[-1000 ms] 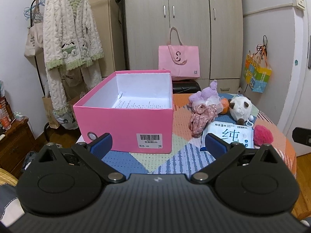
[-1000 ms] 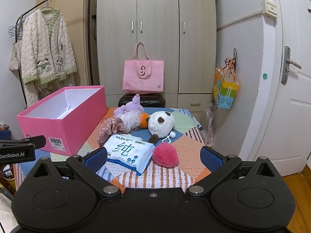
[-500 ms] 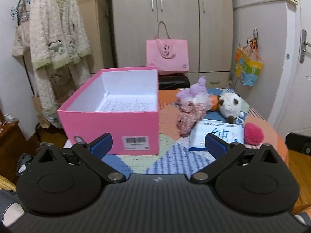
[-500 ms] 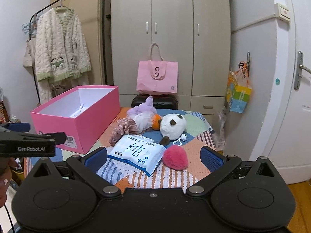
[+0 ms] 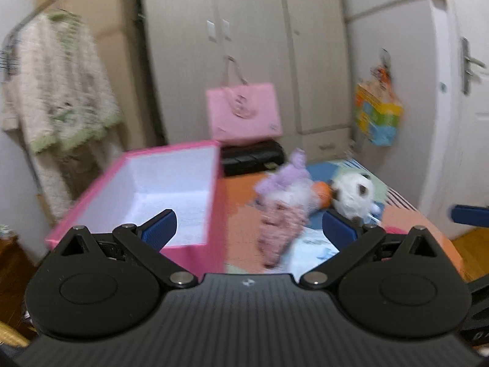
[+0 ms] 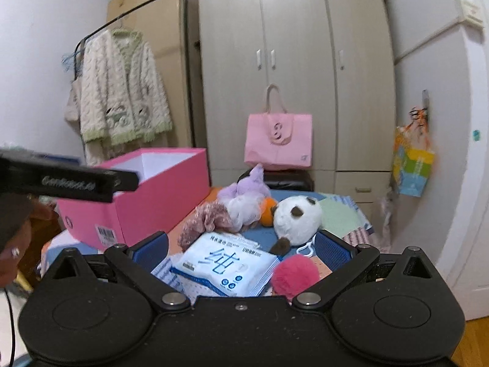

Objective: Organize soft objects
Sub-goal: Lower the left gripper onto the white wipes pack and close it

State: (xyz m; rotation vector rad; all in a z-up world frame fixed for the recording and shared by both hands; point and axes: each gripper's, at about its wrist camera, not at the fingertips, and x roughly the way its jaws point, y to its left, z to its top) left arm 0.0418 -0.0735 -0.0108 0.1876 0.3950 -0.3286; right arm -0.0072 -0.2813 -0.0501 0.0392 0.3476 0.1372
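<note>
An open pink box (image 6: 159, 195) (image 5: 171, 189) stands at the left of a patchwork-covered table (image 6: 339, 217). Right of it lie a purple plush (image 6: 244, 195) (image 5: 287, 180), a pink floral cloth (image 6: 207, 218) (image 5: 279, 229), an orange ball (image 6: 267, 211), a white panda plush (image 6: 298, 220) (image 5: 351, 195), a wet-wipe pack (image 6: 226, 267) and a pink pom-pom (image 6: 293, 275). My right gripper (image 6: 241, 249) is open, just above the wipe pack, holding nothing. My left gripper (image 5: 249, 227) is open between the box and the floral cloth; its view is blurred.
A wardrobe (image 6: 293, 70) stands behind the table with a pink bag (image 6: 278, 140) and a black case (image 6: 288, 180) before it. A cream cardigan (image 6: 122, 101) hangs on a rack at the left. A colourful bag (image 6: 411, 165) hangs at the right beside a white door (image 5: 470, 122).
Both grippers have moved forward toward the table. The left one has swung right and up over the box edge, blurring its view. Nothing has been gripped.
</note>
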